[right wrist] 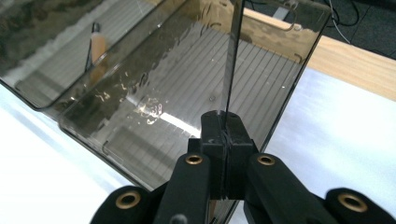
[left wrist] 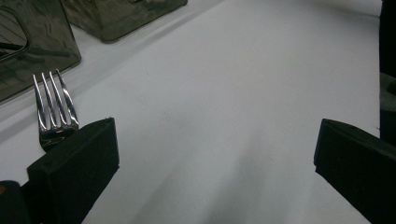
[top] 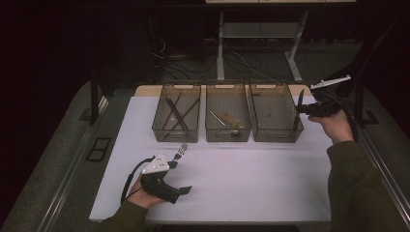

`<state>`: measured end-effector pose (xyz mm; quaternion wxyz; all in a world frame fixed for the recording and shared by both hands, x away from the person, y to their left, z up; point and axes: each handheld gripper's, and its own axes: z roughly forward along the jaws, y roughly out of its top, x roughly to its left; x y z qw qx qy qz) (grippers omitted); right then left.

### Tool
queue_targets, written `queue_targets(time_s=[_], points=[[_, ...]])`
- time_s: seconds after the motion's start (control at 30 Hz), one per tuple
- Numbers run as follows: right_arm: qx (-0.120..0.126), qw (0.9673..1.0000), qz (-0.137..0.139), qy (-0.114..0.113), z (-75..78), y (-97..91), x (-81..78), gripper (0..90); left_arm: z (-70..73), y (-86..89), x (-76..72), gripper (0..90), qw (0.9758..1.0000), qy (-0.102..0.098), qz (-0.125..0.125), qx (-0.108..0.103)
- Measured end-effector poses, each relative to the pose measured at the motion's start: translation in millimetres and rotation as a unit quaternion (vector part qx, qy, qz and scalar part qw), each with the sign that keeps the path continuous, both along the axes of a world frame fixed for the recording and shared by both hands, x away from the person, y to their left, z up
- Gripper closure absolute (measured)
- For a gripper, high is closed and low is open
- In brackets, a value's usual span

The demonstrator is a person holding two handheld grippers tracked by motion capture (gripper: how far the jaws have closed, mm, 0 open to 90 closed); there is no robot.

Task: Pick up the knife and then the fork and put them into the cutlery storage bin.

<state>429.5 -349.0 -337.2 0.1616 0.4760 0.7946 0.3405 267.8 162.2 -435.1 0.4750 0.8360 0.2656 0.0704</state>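
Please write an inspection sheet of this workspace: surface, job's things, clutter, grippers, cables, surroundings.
Surface: white table, mostly bare.
Job's things: thin dark utensil, seemingly a knife, held above the right bin; fork lying on the table beside one left jaw; left bin holds dark sticks; middle bin holds a few utensils.
Clutter: nothing seen.
Grippers: left gripper open, low over the table; right gripper shut on the utensil.
Cables: black cable at left gripper; more on the floor behind.
Surroundings: dark room, desk legs behind.
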Motion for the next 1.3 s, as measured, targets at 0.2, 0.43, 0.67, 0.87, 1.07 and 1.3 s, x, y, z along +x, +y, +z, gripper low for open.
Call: queue_targets(time_s=[0.2, 0.43, 0.67, 0.87, 1.07, 1.3], points=[[0.004, 0.9999, -0.002, -0.012, -7.0, 10.0, 10.0, 88.9, 0.7, -0.2, -0.7, 0.0, 1.0, 0.0, -0.002, 0.001], [0.003, 0.9999, -0.002, -0.01, -19.8, 27.0, 26.4, 88.6, 1.4, -1.0, -1.5, 0.0, 1.0, -0.004, -0.004, -0.001], [0.013, 0.9999, -0.007, -0.002, -35.6, 37.6, 40.7, 87.0, 2.1, -1.2, -1.6, 0.0, 1.0, -0.005, -0.006, 0.001], [0.015, 0.9997, -0.017, 0.013, -45.7, 41.3, 44.2, 66.4, 2.1, -1.0, -1.5, 0.0, 1.0, -0.005, -0.005, 0.002], [0.032, 0.9992, -0.024, -0.008, -41.6, 38.8, 33.7, 47.2, 3.3, 0.9, -0.5, 0.0, 0.9999, -0.007, 0.01, 0.011], [0.051, 0.9976, 0.003, -0.046, -32.4, 44.6, 1.0, 31.5, 6.5, 10.2, 2.8, 3.3, 0.9981, -0.009, 0.043, 0.044]])
